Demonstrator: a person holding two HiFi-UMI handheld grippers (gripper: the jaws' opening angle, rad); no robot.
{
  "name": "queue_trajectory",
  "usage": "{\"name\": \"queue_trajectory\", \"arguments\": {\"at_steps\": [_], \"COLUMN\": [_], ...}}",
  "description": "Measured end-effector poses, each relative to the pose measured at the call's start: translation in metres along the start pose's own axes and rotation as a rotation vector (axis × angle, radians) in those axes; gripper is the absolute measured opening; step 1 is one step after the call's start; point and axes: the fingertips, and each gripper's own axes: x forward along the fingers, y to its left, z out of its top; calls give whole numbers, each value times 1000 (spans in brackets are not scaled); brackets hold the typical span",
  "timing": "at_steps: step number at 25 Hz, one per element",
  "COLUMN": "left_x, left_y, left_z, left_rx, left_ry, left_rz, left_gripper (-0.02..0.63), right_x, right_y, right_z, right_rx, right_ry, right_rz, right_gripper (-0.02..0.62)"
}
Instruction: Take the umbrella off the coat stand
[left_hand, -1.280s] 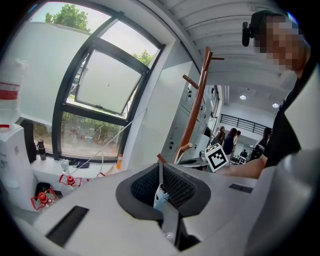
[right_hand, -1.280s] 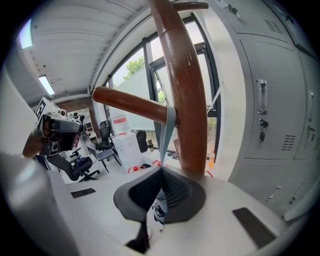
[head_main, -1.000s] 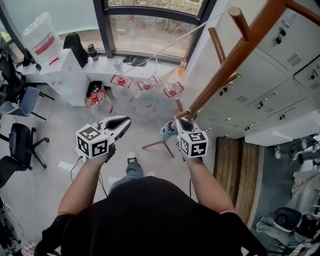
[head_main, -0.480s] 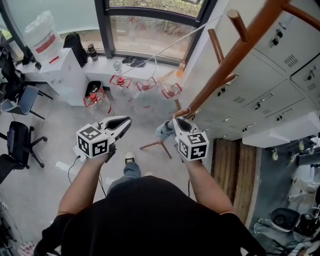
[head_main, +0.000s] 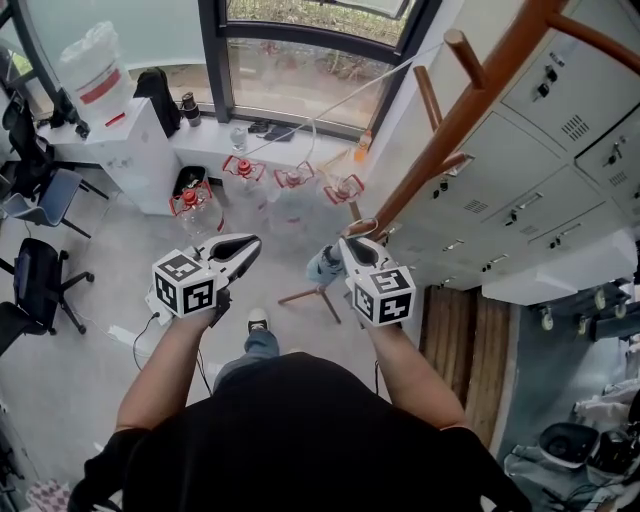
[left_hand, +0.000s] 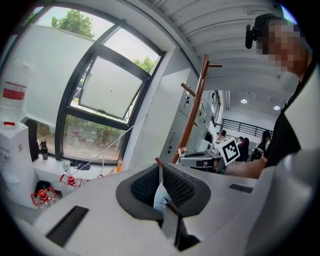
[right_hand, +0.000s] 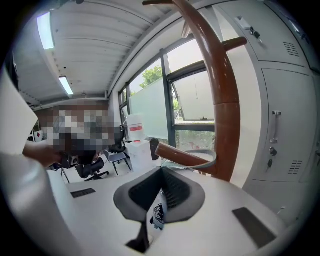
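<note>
Umbrella (head_main: 325, 262): folded, hanging under the right gripper (head_main: 349, 242), grey strap (right_hand: 208, 157) looped over a low peg (right_hand: 183, 156) of the coat stand (head_main: 470, 108).
Right gripper: pinched shut on the strap.
Left gripper (head_main: 253, 242): pressed together, empty.

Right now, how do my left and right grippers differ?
The right gripper tongs pinch the umbrella's grey strap at the coat stand peg; the left gripper holds nothing. The right is at the peg; the left hangs clear of it. Both are shut.
</note>
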Motion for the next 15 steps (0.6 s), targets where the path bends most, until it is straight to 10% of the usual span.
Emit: {"name": "queue_trajectory", "arguments": {"at_steps": [15], "left_x": [-16], "left_y": [-23], "left_z": [2], "left_rx": [-1], "left_ry": [-37], "left_rz": [29], "left_gripper": [41], "right_x": [-28], "right_y": [35], "right_z": [21], "right_rx": [-50], "right_ry": [-48], "right_rz": [90], "right_gripper": [14]}}
